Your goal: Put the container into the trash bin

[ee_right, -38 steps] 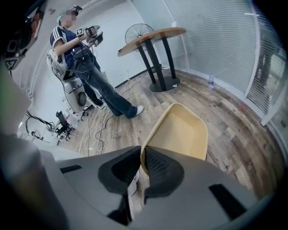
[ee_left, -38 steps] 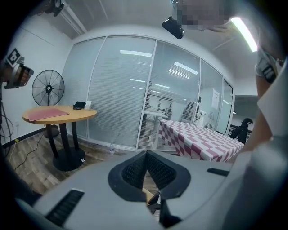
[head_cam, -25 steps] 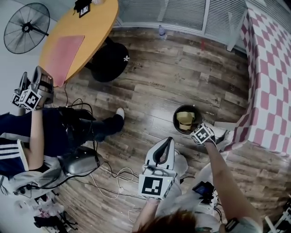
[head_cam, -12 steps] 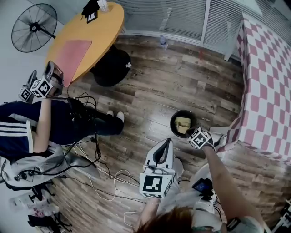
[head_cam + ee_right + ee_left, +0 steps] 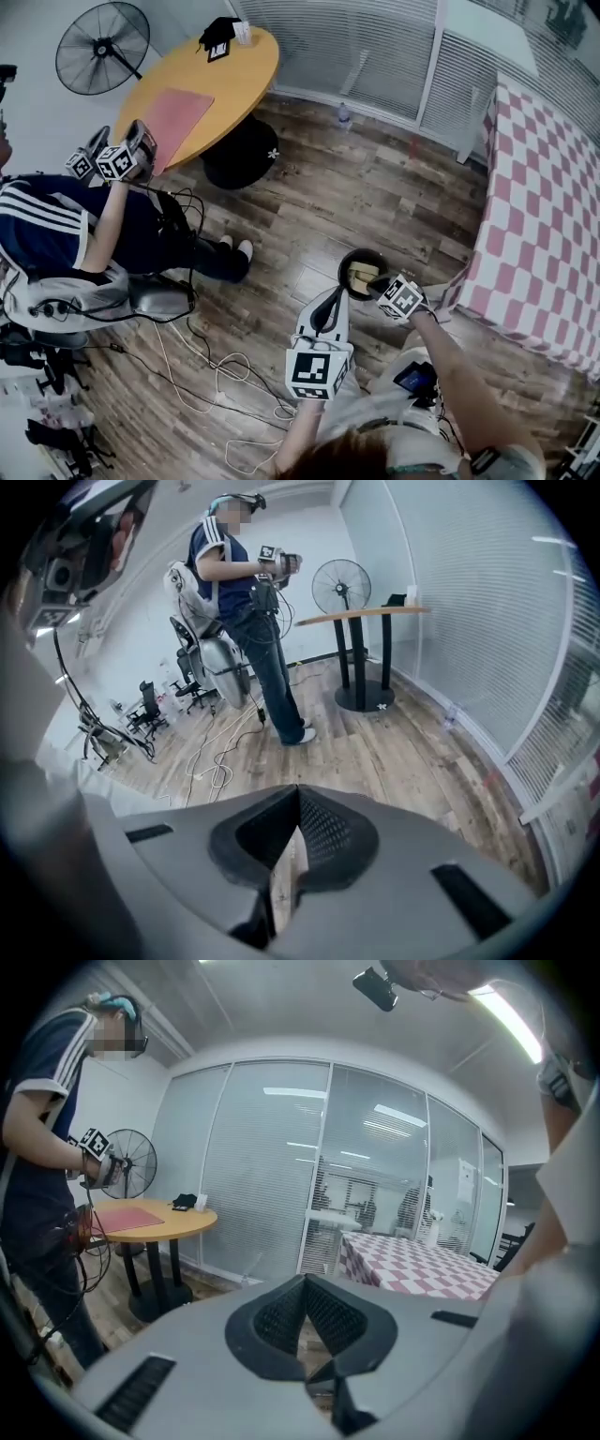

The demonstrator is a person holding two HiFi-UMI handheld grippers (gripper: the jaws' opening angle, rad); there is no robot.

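The black round trash bin [image 5: 348, 262] stands on the wooden floor beside the checkered table, with the yellowish container [image 5: 361, 276] lying inside it. My right gripper [image 5: 380, 286] hangs just above the bin's near right rim, and its marker cube [image 5: 401, 297] covers most of it. In the right gripper view its jaws [image 5: 298, 791] are shut with nothing between them. My left gripper [image 5: 339, 293] points at the bin from the near side. Its tips [image 5: 305, 1282] meet, so it is shut and empty.
A second person [image 5: 56, 234] stands at the left holding grippers [image 5: 112, 159] near a round orange table [image 5: 234, 70] with a pink mat [image 5: 178, 117]. A fan [image 5: 101, 47] stands behind. The checkered tablecloth [image 5: 544, 216] fills the right side, and cables [image 5: 225, 375] trail over the floor.
My right gripper has lifted off the bin and drawn toward me. The left gripper has risen a little. The container stays in the bin. The other person's grippers have moved up.
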